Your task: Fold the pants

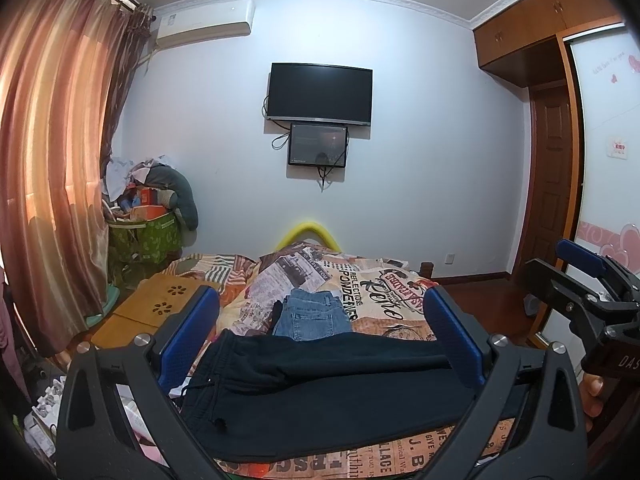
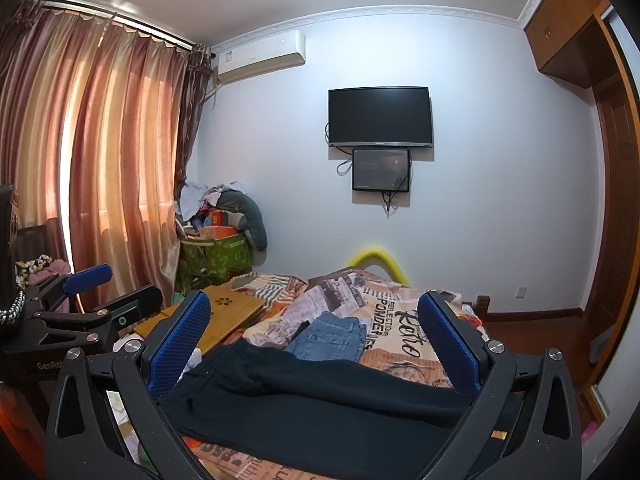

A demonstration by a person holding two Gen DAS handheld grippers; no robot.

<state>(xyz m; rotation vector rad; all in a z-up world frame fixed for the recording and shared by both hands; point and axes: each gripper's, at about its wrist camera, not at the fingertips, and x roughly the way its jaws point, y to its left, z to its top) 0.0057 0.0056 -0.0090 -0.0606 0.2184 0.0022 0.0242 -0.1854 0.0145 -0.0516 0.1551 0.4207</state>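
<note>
Black pants [image 1: 328,392] flat on bedspread [image 1: 372,292], below both spread, empty claws [image 1: 320,340] [image 2: 316,348].

Open air is seen above the bed [image 1: 400,312] up to the far wall. The near bed edge is covered by the black pants [image 1: 320,392]; folded jeans [image 1: 310,318] lie just beyond, touching them. Bare bedspread is left right of the jeans. The left side is blocked by a wooden tray [image 1: 160,308], with a green basket [image 1: 144,240] and curtain [image 1: 52,180] behind.
</note>
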